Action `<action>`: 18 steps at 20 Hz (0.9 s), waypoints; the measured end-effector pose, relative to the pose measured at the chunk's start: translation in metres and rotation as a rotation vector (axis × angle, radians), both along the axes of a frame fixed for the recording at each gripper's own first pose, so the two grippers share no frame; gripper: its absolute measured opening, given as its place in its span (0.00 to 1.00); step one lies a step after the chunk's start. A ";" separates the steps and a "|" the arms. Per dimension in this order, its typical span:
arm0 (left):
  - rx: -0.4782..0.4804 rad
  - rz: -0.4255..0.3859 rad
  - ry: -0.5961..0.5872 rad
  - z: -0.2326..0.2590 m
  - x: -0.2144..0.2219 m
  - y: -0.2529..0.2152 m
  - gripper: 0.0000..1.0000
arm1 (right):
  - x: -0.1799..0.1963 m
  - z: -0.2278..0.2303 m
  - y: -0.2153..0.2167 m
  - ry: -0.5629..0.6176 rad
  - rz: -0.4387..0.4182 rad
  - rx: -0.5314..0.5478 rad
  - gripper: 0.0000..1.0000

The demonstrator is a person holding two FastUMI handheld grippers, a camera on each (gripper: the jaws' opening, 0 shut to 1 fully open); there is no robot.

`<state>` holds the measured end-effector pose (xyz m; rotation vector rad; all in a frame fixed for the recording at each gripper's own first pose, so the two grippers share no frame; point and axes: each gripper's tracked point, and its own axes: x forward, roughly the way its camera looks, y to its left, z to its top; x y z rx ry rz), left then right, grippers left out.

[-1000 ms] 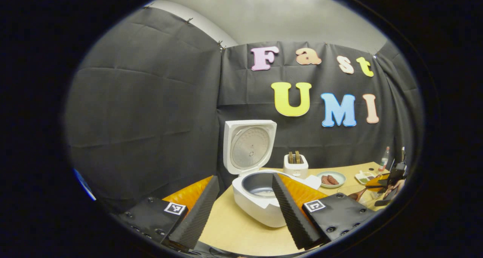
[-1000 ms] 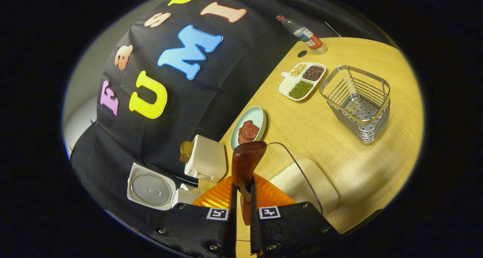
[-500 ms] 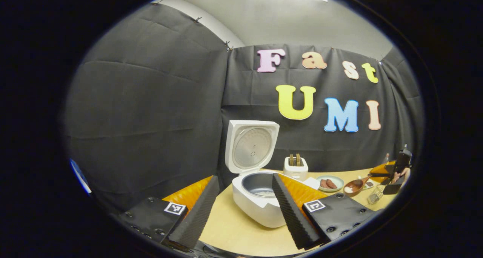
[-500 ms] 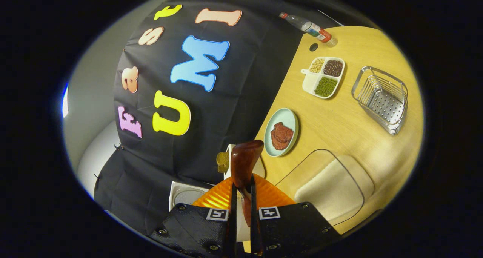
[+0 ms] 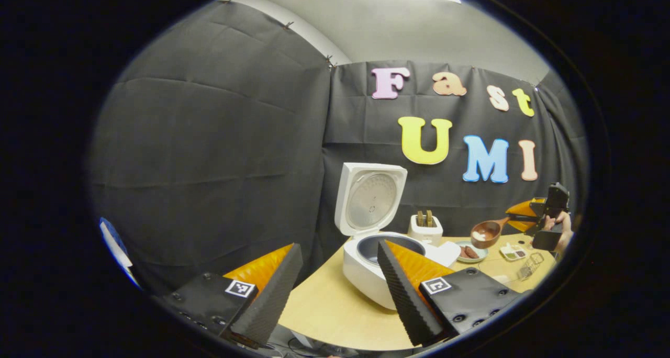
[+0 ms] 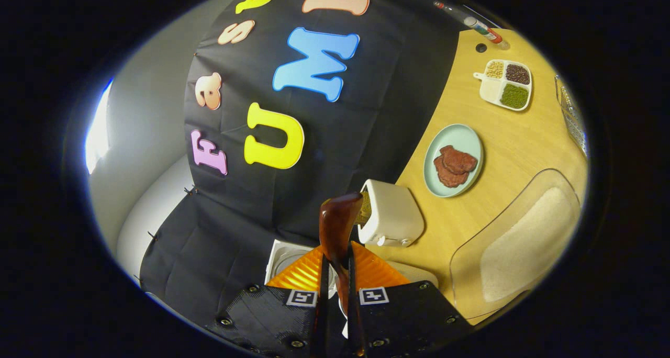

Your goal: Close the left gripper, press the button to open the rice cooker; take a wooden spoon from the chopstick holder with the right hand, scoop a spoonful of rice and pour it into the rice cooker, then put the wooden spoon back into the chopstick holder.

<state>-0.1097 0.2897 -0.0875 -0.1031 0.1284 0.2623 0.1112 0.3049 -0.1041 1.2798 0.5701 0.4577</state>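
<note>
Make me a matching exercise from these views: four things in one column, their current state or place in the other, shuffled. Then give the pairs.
Things:
1. rice cooker
2. spoon
3. toaster
4. plate

States:
A. holds slices of meat
B. held in the right claw, with rice in its bowl
C. lid standing open
D. bread in its slots

Pairs: 1-C, 2-B, 3-D, 4-A

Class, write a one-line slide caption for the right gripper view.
Right claw grips a wooden spoon above toaster and rice tub.
</note>
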 end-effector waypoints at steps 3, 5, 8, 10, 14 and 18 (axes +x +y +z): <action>0.000 0.014 0.003 -0.004 -0.006 0.012 0.95 | 0.007 0.010 0.040 -0.010 0.039 0.025 0.15; -0.005 0.030 0.009 -0.008 -0.012 0.021 0.99 | 0.009 0.011 0.066 -0.015 0.067 0.021 0.15; -0.011 0.064 0.022 -0.014 -0.024 0.036 0.99 | 0.012 0.007 0.105 -0.026 0.122 -0.011 0.15; -0.016 0.082 0.033 -0.017 -0.031 0.044 0.99 | 0.015 0.004 0.129 -0.036 0.151 -0.039 0.14; -0.008 0.109 0.058 -0.026 -0.044 0.056 0.99 | 0.022 -0.007 0.173 -0.094 0.202 -0.155 0.15; -0.003 0.130 0.071 -0.028 -0.059 0.064 1.00 | 0.018 -0.027 0.212 -0.166 0.267 -0.334 0.15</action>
